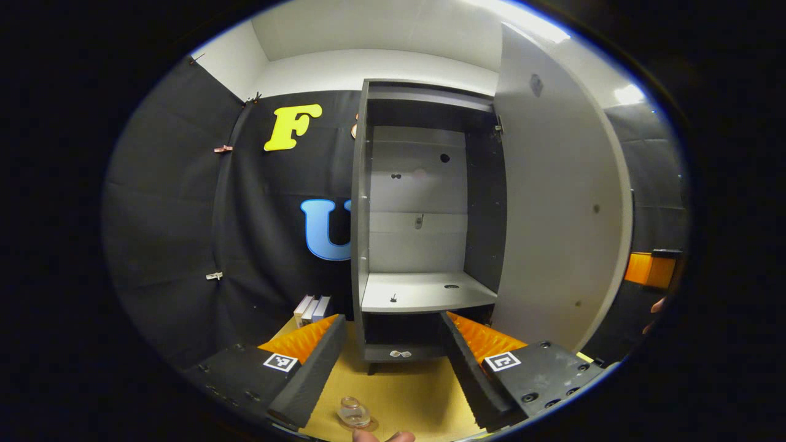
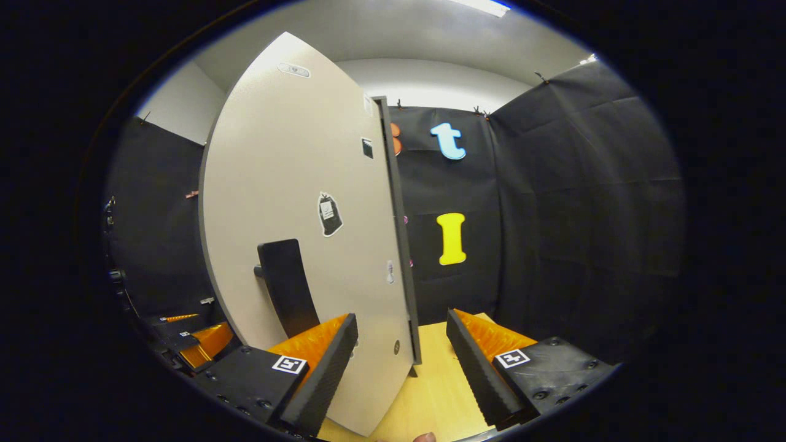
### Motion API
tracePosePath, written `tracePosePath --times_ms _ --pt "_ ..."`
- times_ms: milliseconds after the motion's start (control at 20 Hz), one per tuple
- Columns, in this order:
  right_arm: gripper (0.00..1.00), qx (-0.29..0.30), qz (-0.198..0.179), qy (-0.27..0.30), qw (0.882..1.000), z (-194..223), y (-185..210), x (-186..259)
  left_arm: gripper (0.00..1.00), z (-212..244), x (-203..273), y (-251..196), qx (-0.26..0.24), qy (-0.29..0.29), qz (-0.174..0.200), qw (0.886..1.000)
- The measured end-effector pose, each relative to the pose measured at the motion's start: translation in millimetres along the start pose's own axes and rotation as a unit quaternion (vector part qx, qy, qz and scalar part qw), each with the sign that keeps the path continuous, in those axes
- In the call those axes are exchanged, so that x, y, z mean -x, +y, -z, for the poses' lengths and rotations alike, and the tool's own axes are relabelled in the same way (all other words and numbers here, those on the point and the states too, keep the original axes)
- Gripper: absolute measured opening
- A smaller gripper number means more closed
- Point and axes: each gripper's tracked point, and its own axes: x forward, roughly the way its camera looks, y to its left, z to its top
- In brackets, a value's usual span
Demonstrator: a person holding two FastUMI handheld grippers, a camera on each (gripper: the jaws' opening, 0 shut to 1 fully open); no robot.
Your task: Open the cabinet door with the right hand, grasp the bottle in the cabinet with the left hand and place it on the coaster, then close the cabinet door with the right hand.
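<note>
The grey cabinet (image 1: 424, 294) stands open with bare shelves. Its pale door (image 1: 556, 202) is swung out to the right. A small clear bottle (image 1: 353, 412) stands upright on a thin round coaster (image 1: 370, 424) on the wooden table, just below my left gripper (image 1: 393, 317), which is open and holds nothing. In the right gripper view the door (image 2: 295, 184) fills the left half, with its black handle (image 2: 285, 285) on the face. My right gripper (image 2: 402, 314) is open, and the door's free edge (image 2: 402, 294) stands between its fingers, untouched.
A few small boxes (image 1: 312, 307) stand on the wooden table (image 1: 405, 393) left of the cabinet. The right gripper (image 1: 651, 270) and a hand show past the door's edge. The left gripper (image 2: 190, 341) shows low beyond the door. Black cloth walls close in all round.
</note>
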Motion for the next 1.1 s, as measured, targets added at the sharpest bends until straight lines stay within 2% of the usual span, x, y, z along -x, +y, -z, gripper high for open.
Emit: tracePosePath --times_ms 250,400,550,600,700,1100 --pt "0.96 0.03 -0.089 0.04 0.995 21 54 -3 0.92 -8 5 16 0.005 -0.01 -0.016 1.0" --pt "0.98 0.021 -0.107 0.047 0.993 28 66 8 0.92 -10 4 25 0.006 -0.013 -0.027 1.0" --pt "0.98 0.022 -0.103 0.034 0.994 22 63 7 0.92 -9 7 29 0.008 -0.013 -0.031 0.999" --pt "0.98 0.025 -0.1 0.028 0.994 19 61 5 0.95 -9 7 28 0.008 -0.013 -0.031 0.999" --pt "0.98 0.031 -0.089 0.014 0.995 12 53 4 0.93 -13 6 28 0.006 -0.017 -0.032 0.999" --pt "0.98 0.028 -0.033 -0.006 0.999 1 9 10 0.95 -29 -7 1 -0.01 -0.031 -0.006 0.999"
